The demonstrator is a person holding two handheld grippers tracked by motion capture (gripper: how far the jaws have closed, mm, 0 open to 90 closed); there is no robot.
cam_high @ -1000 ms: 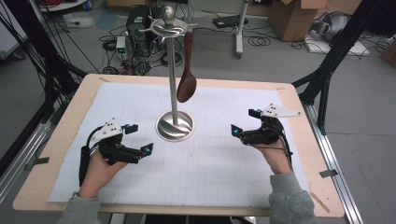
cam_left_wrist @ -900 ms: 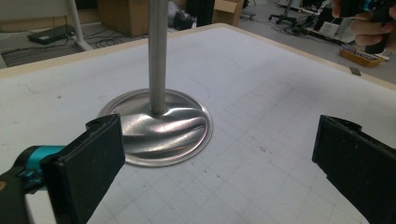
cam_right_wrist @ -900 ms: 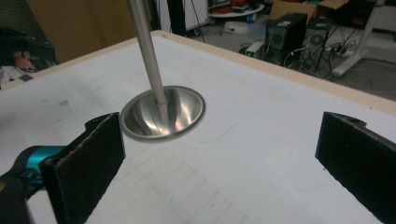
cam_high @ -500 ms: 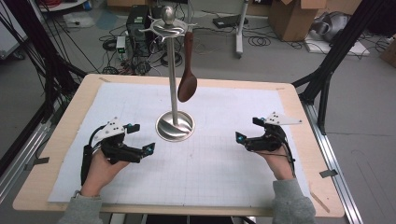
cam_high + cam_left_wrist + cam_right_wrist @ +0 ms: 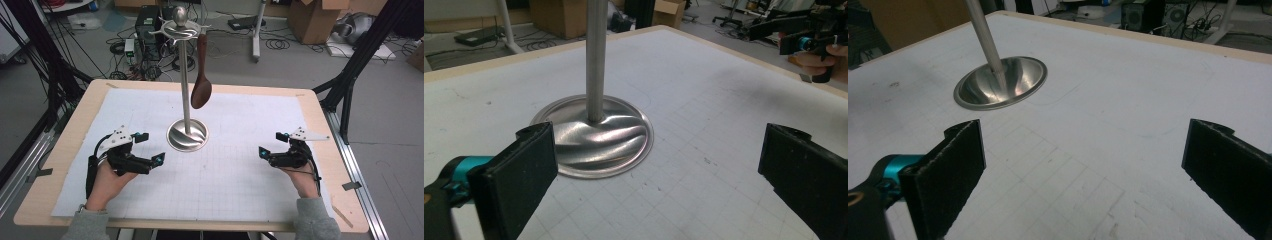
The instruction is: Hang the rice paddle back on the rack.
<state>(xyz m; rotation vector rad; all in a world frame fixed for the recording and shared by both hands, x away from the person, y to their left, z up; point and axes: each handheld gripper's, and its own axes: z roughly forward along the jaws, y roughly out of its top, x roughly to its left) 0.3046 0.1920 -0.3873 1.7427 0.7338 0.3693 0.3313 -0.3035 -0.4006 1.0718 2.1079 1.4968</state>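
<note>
In the middle of the wooden table (image 5: 65,150), on a white sheet with a grid (image 5: 235,170), stands a tall shiny metal stand (image 5: 187,134) with a round foot, and a brown wooden spoon (image 5: 201,85) hangs from a hook at its top. Near the left edge, the left gripper (image 5: 147,148) sits low with its jaws wide apart and holding nothing. Near the right edge, the right gripper (image 5: 272,145) is the same, wide apart and holding nothing.

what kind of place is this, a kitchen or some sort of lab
Likely a lab or workshop, not a kitchen: cables and a computer tower on the floor, cardboard boxes, and a table covered with grid paper.
</note>
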